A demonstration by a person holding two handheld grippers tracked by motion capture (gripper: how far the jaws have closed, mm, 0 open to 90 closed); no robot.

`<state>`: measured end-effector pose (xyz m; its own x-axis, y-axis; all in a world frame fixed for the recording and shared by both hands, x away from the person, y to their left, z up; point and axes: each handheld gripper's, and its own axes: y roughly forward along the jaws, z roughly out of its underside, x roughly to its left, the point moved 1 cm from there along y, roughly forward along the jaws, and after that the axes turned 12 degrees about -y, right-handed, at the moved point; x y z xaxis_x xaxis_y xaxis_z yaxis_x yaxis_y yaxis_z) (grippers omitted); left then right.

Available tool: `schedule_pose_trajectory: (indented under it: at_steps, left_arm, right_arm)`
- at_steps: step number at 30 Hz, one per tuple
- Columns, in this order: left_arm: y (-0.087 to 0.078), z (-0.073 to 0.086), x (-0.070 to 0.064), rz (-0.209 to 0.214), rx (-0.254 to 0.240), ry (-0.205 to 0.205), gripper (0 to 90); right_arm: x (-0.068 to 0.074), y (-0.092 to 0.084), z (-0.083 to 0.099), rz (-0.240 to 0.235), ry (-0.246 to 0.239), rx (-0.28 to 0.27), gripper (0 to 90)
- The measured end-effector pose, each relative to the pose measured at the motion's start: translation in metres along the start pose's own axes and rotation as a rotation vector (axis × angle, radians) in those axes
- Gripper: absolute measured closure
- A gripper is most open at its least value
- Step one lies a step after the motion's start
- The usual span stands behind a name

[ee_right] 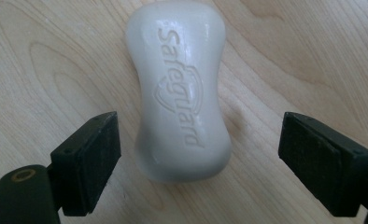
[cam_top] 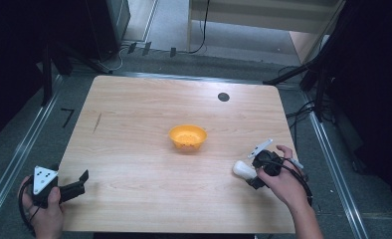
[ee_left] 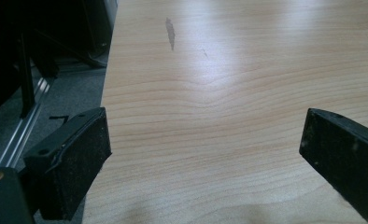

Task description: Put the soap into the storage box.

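The right gripper [ee_right: 198, 154] straddles the white soap bar [ee_right: 180, 91], jaws apart, its long axis running straight ahead between them.

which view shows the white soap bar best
The right gripper view: the soap bar lies large on the wood between the open jaws, its embossed lettering readable. In the high view it is a small white shape at the right gripper.
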<state>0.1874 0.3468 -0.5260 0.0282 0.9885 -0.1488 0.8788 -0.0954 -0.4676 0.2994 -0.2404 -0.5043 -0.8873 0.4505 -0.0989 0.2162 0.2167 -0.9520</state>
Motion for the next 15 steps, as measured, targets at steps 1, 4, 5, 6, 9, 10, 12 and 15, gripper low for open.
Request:
schedule_pose_trajectory:
  at_steps: [1,4,5,6,9,10,12,15]
  left_arm:
    - [0.0,0.0,0.0,0.0,0.0,-0.001,2.2]
    - [0.0,0.0,0.0,0.002,0.001,-0.001,2.2]
    - [0.0,0.0,0.0,0.002,0.002,-0.001,2.2]
    - [0.0,0.0,0.0,0.002,0.002,-0.001,2.2]
    - [0.0,0.0,0.0,0.002,0.002,-0.001,2.2]
    - [0.0,0.0,0.0,0.003,0.001,-0.002,2.2]
    - [0.0,0.0,0.0,0.004,0.0,-0.002,2.2]
    - [0.0,0.0,0.0,0.004,0.0,-0.002,2.2]
  right_arm:
    - [0.0,0.001,-0.001,-0.006,0.001,0.004,14.6]
    - [0.0,0.003,-0.005,-0.003,0.004,0.013,16.6]
    - [0.0,0.003,-0.006,-0.005,0.002,0.009,17.4]
    - [-0.001,0.003,-0.007,-0.006,0.001,0.012,18.5]
    - [0.0,0.005,-0.01,-0.019,0.01,0.013,28.7]
    - [-0.001,0.006,-0.011,-0.026,0.0,0.008,30.8]
    - [0.0,0.007,-0.012,-0.037,0.006,0.011,33.1]
    - [0.0,0.01,-0.015,-0.048,0.009,0.014,36.3]
